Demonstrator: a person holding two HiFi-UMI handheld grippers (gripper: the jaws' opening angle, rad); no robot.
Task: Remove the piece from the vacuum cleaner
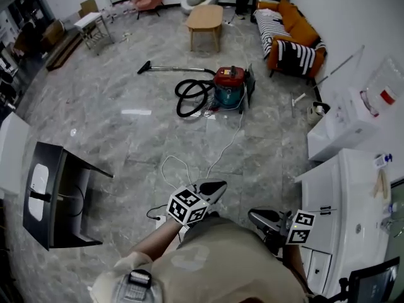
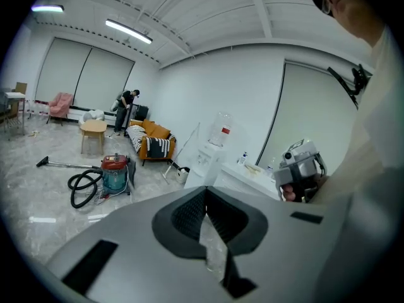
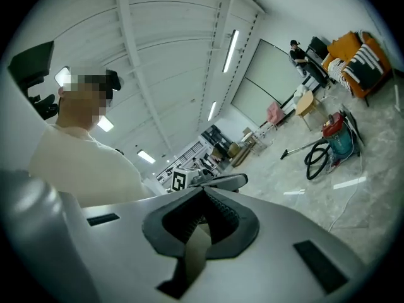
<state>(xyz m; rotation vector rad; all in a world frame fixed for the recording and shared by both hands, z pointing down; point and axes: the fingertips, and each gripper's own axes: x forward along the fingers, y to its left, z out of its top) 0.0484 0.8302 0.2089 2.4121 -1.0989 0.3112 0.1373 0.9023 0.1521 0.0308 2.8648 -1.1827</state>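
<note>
The vacuum cleaner (image 1: 228,86) has a red lid and a teal drum and stands on the grey floor well ahead of me. Its black hose (image 1: 189,97) coils at its left, and a thin wand (image 1: 173,69) runs left to a floor nozzle. Both grippers are held close to my body, far from the vacuum. My left gripper (image 1: 218,185) has its jaws together with nothing in them. My right gripper (image 1: 252,214) is shut and empty too. The left gripper view shows the vacuum (image 2: 115,172) far off beyond the closed left gripper (image 2: 205,189). The right gripper (image 3: 203,189) points sideways, with the vacuum (image 3: 338,137) far right.
A white cord (image 1: 222,149) trails over the floor from the vacuum towards me. A dark screen on a stand (image 1: 53,194) is at my left. A white counter with a sink (image 1: 353,201) and a water dispenser (image 1: 350,122) are at my right. Sofa (image 1: 290,33) and wooden table (image 1: 205,21) stand far back.
</note>
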